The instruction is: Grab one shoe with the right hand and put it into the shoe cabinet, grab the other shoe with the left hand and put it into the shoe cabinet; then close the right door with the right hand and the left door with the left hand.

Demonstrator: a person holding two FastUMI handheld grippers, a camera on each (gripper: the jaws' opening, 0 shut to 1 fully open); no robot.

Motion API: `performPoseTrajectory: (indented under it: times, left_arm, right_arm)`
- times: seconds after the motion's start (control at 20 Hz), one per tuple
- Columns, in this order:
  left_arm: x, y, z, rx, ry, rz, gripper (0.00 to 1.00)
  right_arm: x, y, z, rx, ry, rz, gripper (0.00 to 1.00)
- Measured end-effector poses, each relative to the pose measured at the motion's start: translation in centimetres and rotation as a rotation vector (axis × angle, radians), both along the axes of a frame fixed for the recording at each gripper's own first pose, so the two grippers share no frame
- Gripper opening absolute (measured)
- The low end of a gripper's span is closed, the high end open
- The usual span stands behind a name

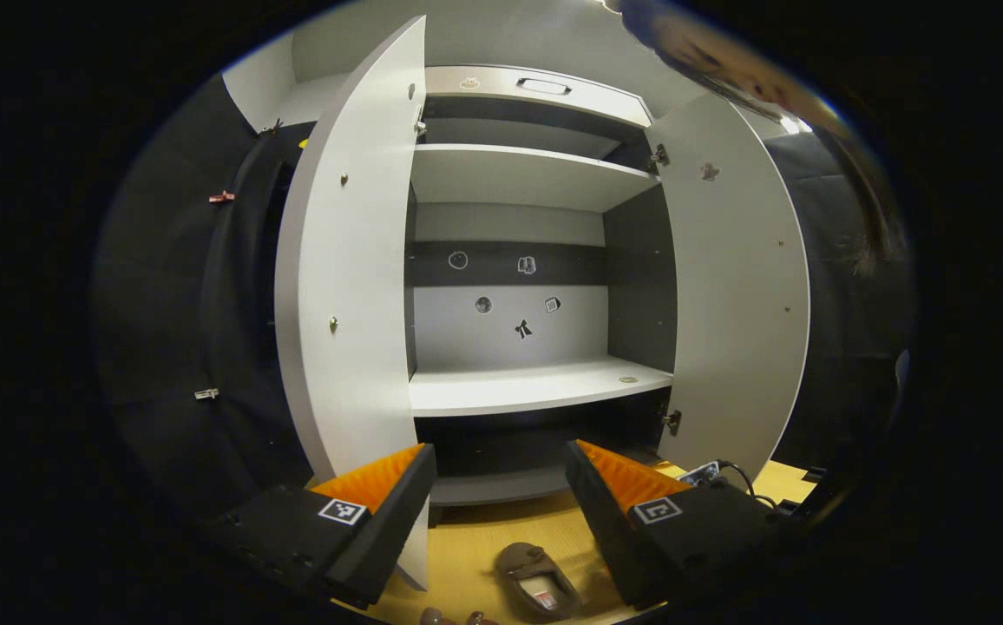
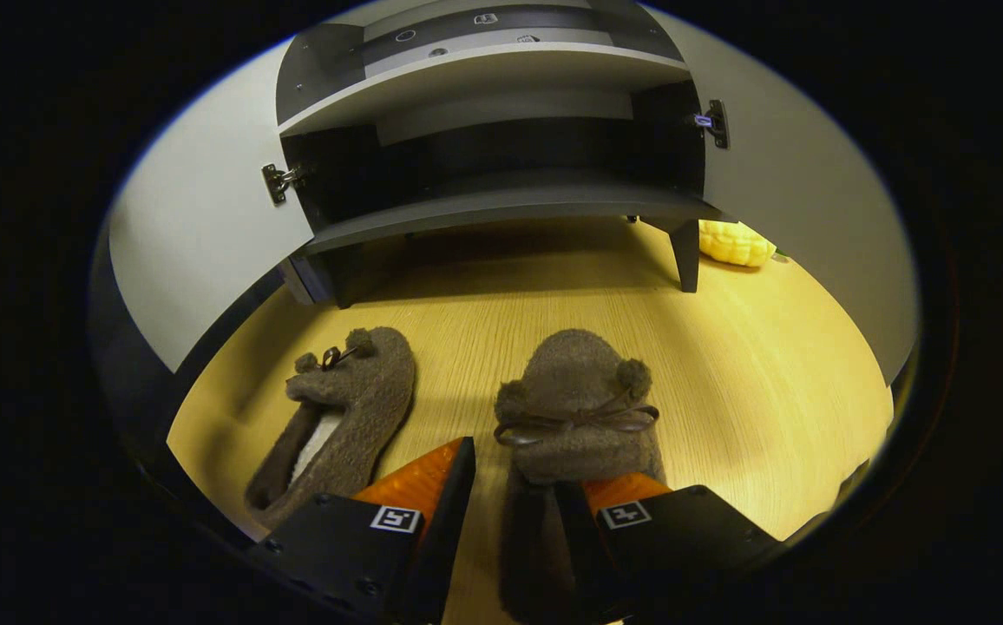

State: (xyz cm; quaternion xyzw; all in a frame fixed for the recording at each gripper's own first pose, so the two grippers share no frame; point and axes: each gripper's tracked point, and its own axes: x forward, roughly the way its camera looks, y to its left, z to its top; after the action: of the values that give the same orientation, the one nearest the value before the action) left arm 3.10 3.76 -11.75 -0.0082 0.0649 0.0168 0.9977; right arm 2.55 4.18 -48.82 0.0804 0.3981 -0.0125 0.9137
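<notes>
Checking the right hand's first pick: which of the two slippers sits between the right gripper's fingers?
The upright slipper nearest the right gripper; the other slipper lies apart, tilted.

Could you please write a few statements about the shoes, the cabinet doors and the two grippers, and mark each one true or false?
1. Both cabinet doors, left door and right door, stand open. True.
2. One slipper already lies on the middle shelf. False: both slippers are on the wooden floor.
3. The right gripper straddles the right slipper. True.
4. The left gripper holds the left slipper. False: it is open, holding nothing.
5. A yellow object lies beside a cabinet leg. True.
</notes>
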Motion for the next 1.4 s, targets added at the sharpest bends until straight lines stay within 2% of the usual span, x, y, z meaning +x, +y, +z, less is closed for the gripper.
performPoseTrajectory:
  times: [0.05, 0.1, 0.15, 0.25, 0.3, 0.45, 0.5, 0.7, 0.85, 1.15, 1.4]
  left_arm:
    - [0.0, 0.1, -0.2, 0.002, 0.006, 0.002, 0.95]
    - [0.0, 0.2, -0.4, 0.003, 0.011, 0.005, 0.95]
    - [0.0, 0.3, -0.6, 0.005, 0.017, 0.008, 0.95]
    - [0.0, 0.6, -0.9, 0.007, 0.024, 0.013, 0.95]
    - [0.1, 0.6, -1.0, 0.005, 0.029, 0.014, 0.95]
    - [0.2, 0.8, -1.2, -0.002, 0.034, 0.019, 0.95]
    - [0.3, 0.9, -1.3, -0.004, 0.036, 0.02, 0.95]
    - [0.1, 1.1, -1.1, 0.001, 0.034, 0.032, 0.95]
    - [0.0, 1.0, -0.7, -0.002, 0.026, 0.038, 0.95]
    - [-0.2, 0.4, 0.9, 0.008, 0.0, 0.017, 0.95]
    - [-1.3, -0.6, 2.7, -0.069, -0.037, -0.026, 0.95]
  right_arm:
    - [0.1, -0.1, -0.4, -0.004, 0.01, -0.006, 0.59]
    - [0.4, -0.2, -0.7, -0.01, 0.015, -0.016, 0.51]
    - [0.5, -0.3, -0.8, -0.016, 0.02, -0.019, 0.55]
    - [0.8, -1.1, -1.3, -0.044, 0.024, -0.031, 0.43]
    - [0.8, -0.9, -0.9, -0.04, 0.032, -0.034, 0.3]
    - [1.2, -0.8, -1.2, -0.049, 0.034, -0.019, 0.31]
    - [1.0, -0.5, -1.5, -0.049, 0.048, -0.012, 0.05]
    - [0.7, -0.7, -0.9, -0.038, 0.054, 0.015, 0.06]
    - [0.1, -0.9, 1.8, 0.0, 0.026, 0.016, 0.06]
    - [-0.4, -1.2, 11.9, 0.027, -0.073, 0.052, 0.06]
    - [4.3, -3.5, 23.6, -0.073, -0.272, 0.078, 0.05]
